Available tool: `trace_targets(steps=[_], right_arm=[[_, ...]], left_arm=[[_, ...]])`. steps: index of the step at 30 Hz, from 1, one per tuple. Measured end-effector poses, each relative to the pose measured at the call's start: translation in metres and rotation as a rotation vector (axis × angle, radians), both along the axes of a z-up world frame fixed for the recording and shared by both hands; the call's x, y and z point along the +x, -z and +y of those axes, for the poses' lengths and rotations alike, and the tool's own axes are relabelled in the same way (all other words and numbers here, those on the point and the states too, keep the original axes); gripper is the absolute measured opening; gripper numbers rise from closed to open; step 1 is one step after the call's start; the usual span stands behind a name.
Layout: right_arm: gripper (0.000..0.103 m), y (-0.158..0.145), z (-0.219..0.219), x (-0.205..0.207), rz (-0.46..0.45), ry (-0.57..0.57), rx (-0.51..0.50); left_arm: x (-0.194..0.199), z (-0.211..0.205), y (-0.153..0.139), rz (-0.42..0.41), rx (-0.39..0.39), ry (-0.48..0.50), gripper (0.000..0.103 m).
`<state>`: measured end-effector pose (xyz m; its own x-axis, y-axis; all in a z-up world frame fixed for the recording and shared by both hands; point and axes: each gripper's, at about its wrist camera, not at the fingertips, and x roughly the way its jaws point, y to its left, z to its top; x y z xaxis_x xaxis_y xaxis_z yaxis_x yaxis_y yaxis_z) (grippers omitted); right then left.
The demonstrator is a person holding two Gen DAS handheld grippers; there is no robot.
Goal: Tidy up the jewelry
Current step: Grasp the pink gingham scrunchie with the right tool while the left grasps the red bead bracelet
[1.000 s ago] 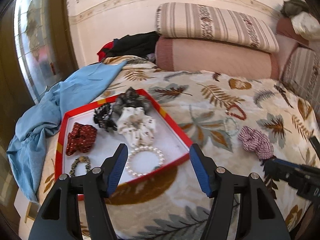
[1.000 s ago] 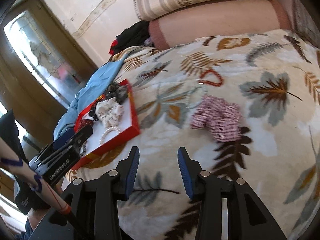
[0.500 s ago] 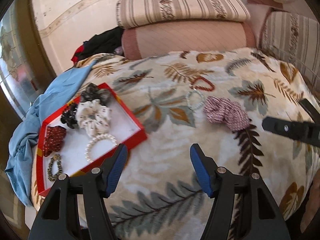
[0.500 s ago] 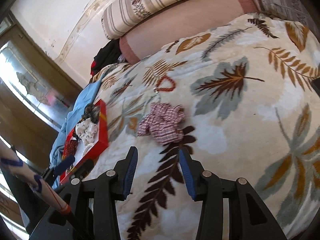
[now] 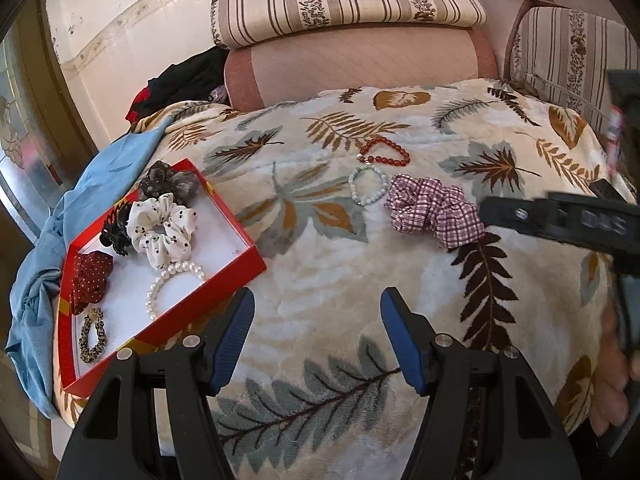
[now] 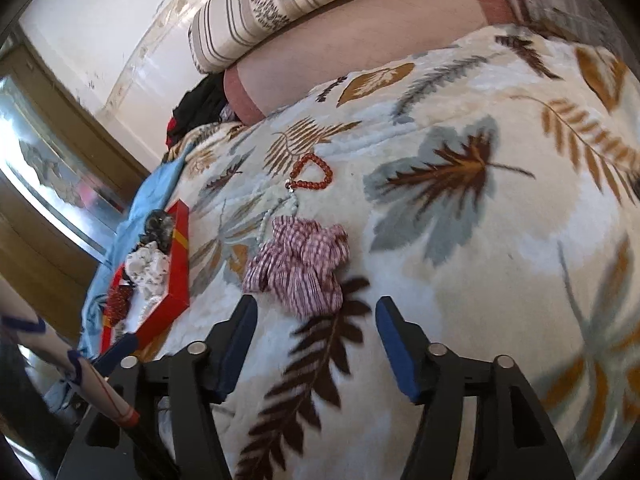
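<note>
A red tray (image 5: 236, 270) at the left of the bed holds several scrunchies, a black claw clip and a pearl bracelet (image 5: 172, 284). On the blanket lie a pink checked scrunchie (image 5: 434, 210), a pale bead bracelet (image 5: 366, 184) and a red bead bracelet (image 5: 386, 152). My left gripper (image 5: 316, 336) is open and empty, near the tray's right corner. My right gripper (image 6: 316, 336) is open and empty, just short of the checked scrunchie (image 6: 300, 264). The red bracelet (image 6: 312, 178) and tray (image 6: 176, 280) also show in the right wrist view.
The leaf-print blanket (image 5: 320, 264) covers the bed. Striped and pink pillows (image 5: 352, 36) line the back. A blue cloth (image 5: 52, 248) hangs off the left edge beside the tray. Dark clothes (image 5: 184, 84) lie at the back left.
Both grippers swung right, away from the tray. The right gripper has opened wider and come close to the checked scrunchie. Nothing was picked up.
</note>
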<state>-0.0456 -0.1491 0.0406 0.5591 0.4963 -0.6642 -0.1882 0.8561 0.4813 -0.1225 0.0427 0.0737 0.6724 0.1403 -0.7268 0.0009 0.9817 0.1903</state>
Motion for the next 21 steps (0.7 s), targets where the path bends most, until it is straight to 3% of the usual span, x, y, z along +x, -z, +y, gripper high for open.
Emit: trace_targets(steps=[1,8,9,11,15,21], right_arm=[[0.074,0.001,0.005,0.008,0.001,-0.009,-0.018],[0.079,0.019,0.043,0.046,0.031,-0.073,-0.129],[0.076,0.019,0.047,0.046,0.016,-0.085,-0.149],[0.015,0.018,0.056,0.047,-0.014,-0.118,-0.192],[0.014,0.02,0.038,0.049,-0.013,-0.104,-0.131],[0.014,-0.005,-0.03,0.051,-0.057,0.081,0.017]], left_arm=[[0.0,0.002,0.0,-0.001,-0.002,-0.004,0.065],[0.009,0.021,-0.004,0.004,-0.022,-0.044,0.065],[0.011,0.023,-0.005,0.005,-0.023,-0.048,0.066],[0.019,0.025,-0.007,0.009,-0.026,-0.043,0.067],[0.046,0.023,-0.014,0.032,-0.079,-0.006,0.067],[0.11,0.01,-0.018,0.118,-0.24,0.055,0.067]])
